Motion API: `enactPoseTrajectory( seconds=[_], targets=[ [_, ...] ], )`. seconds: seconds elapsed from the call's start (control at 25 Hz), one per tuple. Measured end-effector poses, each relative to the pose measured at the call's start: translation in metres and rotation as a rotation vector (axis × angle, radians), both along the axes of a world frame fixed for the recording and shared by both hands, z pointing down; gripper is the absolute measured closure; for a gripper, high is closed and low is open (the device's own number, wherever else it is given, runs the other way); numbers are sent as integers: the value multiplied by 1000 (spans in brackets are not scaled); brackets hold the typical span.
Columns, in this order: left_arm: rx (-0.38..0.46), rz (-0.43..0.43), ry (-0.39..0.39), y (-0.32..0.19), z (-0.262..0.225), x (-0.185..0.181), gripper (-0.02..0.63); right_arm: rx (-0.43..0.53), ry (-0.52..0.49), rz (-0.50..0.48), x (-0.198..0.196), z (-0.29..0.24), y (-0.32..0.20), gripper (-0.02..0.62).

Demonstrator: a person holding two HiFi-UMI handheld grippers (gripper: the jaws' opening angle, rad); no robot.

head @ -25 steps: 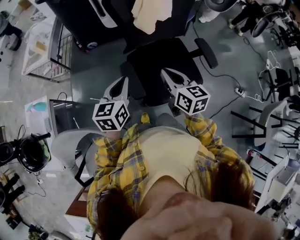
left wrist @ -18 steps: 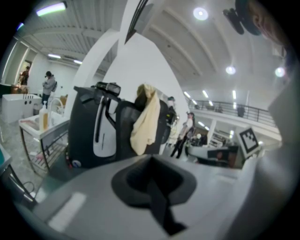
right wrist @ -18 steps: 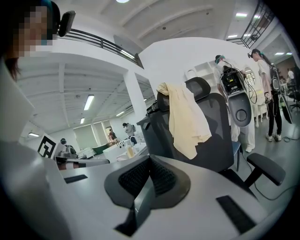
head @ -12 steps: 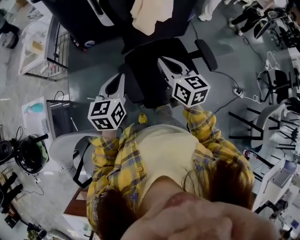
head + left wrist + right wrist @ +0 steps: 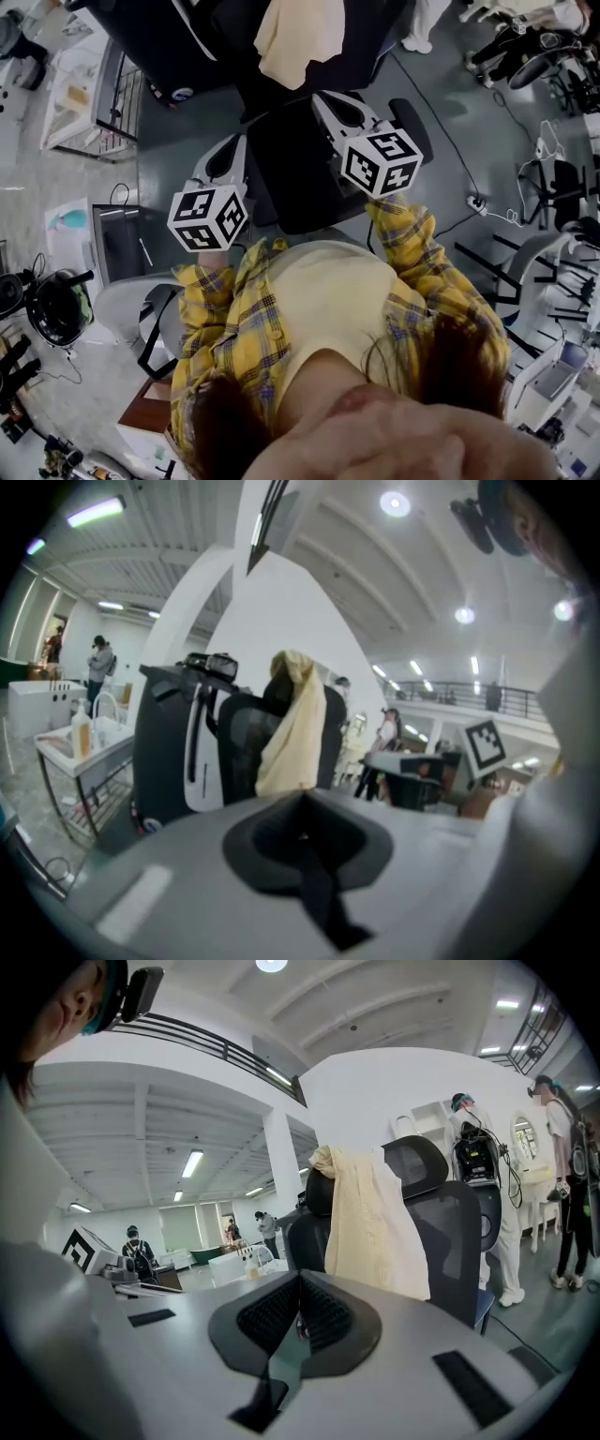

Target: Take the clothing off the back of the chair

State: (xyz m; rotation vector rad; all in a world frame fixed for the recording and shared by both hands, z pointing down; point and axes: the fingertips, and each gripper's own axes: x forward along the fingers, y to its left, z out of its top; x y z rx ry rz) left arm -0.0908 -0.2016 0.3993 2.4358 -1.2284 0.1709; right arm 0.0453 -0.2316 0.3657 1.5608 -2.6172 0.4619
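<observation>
A cream garment [image 5: 298,37] hangs over the back of a black office chair [image 5: 291,169] straight ahead of me. In the left gripper view the garment [image 5: 295,728] drapes down the chair's back [image 5: 239,747]; in the right gripper view the garment [image 5: 370,1222] covers the left part of the mesh back [image 5: 459,1232]. My left gripper [image 5: 228,157] is at the seat's left edge, shut and empty [image 5: 302,803]. My right gripper [image 5: 330,103] reaches over the seat, shut and empty [image 5: 300,1283]. Both are short of the garment.
A wire cart [image 5: 89,94] stands at the left, and a big dark chair [image 5: 164,752] stands just behind the target chair. Cables [image 5: 478,183] lie on the floor at the right. People [image 5: 562,1194] stand beyond the chair. A grey seat [image 5: 131,300] is by my left side.
Both grippers have moved forward toward the chair and risen a little. The right one has gone farther, out over the seat, and has rolled slightly. Both stay shut.
</observation>
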Motion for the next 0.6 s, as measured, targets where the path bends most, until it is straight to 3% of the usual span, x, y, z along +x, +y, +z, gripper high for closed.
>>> enactPoseTrajectory(
  seconds=[0.6],
  targets=[
    [44,-30,-46,-47,-33,30,600,100,15,-22,28,-47,-82,581]
  ],
)
